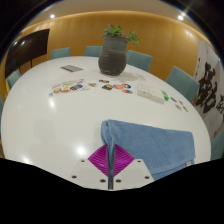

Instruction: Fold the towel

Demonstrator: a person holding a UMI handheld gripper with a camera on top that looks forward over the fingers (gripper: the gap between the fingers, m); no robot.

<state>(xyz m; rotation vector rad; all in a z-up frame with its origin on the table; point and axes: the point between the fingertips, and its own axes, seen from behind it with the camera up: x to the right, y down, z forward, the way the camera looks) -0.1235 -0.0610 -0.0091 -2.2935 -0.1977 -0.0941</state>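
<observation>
A blue towel [155, 145] lies on the white round table [50, 125], spread ahead of the fingers and to their right. My gripper [111, 160] is low over the table's near edge. Its two magenta pads [99, 159] are pressed together on the towel's near left edge, which runs as a thin strip between them. The part of the towel inside the pads is hidden.
A grey pot with a green plant [115, 55] stands at the table's far side. Cards and small packets [90, 86] lie in a row in front of it, with a pale flat item [150, 93] to the right. Teal chairs [185, 80] ring the table.
</observation>
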